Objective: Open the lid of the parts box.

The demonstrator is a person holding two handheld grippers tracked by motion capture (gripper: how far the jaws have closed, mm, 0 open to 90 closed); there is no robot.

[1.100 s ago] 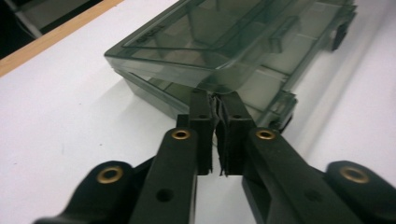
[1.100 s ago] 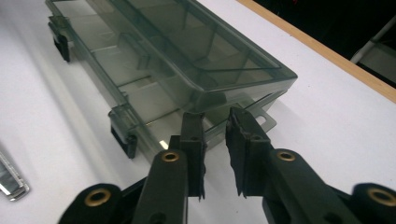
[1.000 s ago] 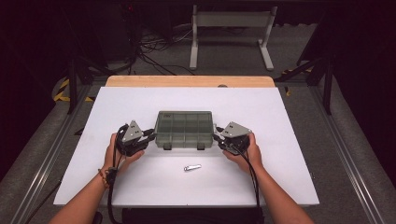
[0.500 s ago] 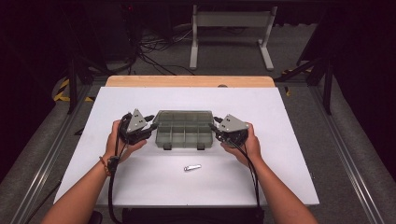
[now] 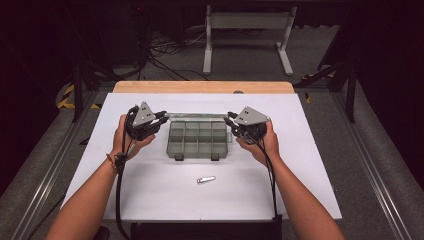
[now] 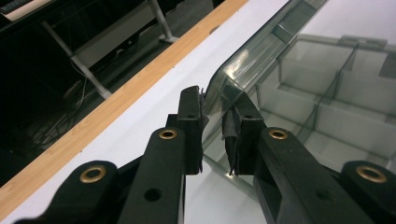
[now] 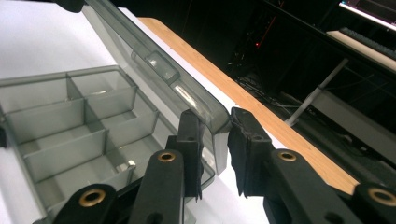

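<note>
A clear grey compartment box (image 5: 197,142) stands mid-table, its several compartments (image 6: 327,107) empty. Its lid (image 5: 197,116) is swung up on the far-edge hinge and stands about upright. My left gripper (image 5: 162,116) is shut on the lid's left corner (image 6: 219,88), which sits between its jaws (image 6: 214,116). My right gripper (image 5: 230,119) is shut on the right corner (image 7: 212,116), the clear rim between its pads (image 7: 215,126). Both pairs of jaws have just been closing on the lid. A small metal piece (image 5: 205,179) lies on the table in front of the box.
The white table (image 5: 300,165) ends in a wooden strip (image 5: 200,86) at the far side. Beyond it a metal stand (image 5: 247,35) and cables lie on the dark floor. Two latches (image 5: 178,157) hang at the box's near edge.
Both hands have risen and moved away from me, swinging the lid from flat on the box to upright. The compartments are now uncovered. The metal piece has not moved.
</note>
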